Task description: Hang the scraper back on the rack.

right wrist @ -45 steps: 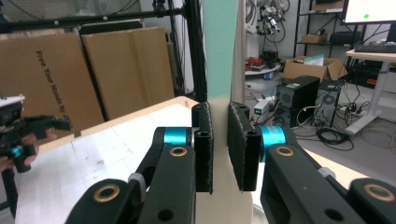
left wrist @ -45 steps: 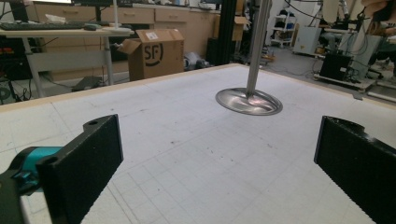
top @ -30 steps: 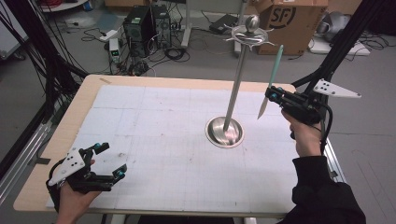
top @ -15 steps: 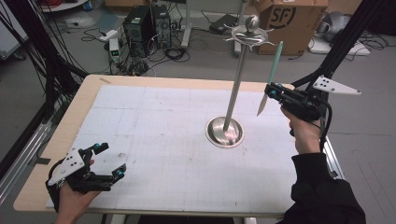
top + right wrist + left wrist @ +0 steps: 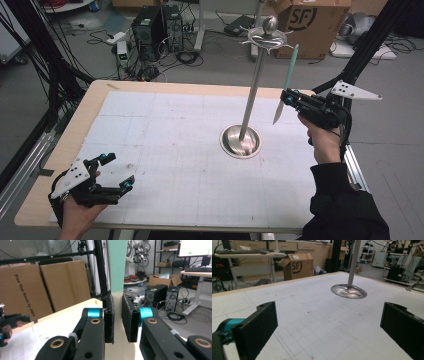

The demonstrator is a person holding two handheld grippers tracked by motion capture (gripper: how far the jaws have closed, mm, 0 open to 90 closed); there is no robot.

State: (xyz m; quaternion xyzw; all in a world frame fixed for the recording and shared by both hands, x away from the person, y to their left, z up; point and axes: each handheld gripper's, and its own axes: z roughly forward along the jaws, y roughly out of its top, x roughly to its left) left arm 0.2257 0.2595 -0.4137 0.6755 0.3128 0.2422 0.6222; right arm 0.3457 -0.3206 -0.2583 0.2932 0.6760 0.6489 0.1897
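Note:
A tall metal stand [image 5: 254, 85] rises from a round steel base [image 5: 241, 141] on the white mat; hooks ring its ball-topped head [image 5: 269, 37]. The base [image 5: 349, 291] also lies ahead in the left gripper view. My right gripper [image 5: 287, 96] hovers to the right of the pole, shut on a long utensil [image 5: 291, 65] with a teal upper part and a cream lower tip. In the right gripper view the pads [image 5: 109, 315] clamp the utensil [image 5: 117, 265] where teal meets cream. My left gripper [image 5: 116, 171] rests at the table's front left, open with nothing between its jaws [image 5: 329, 325].
The wooden table edge [image 5: 95, 100] frames the white gridded mat [image 5: 170, 135]. Behind the table are computer towers [image 5: 155, 25], cables and a cardboard box [image 5: 310, 22]. Black frame posts [image 5: 365, 45] stand to the right, close behind my right gripper.

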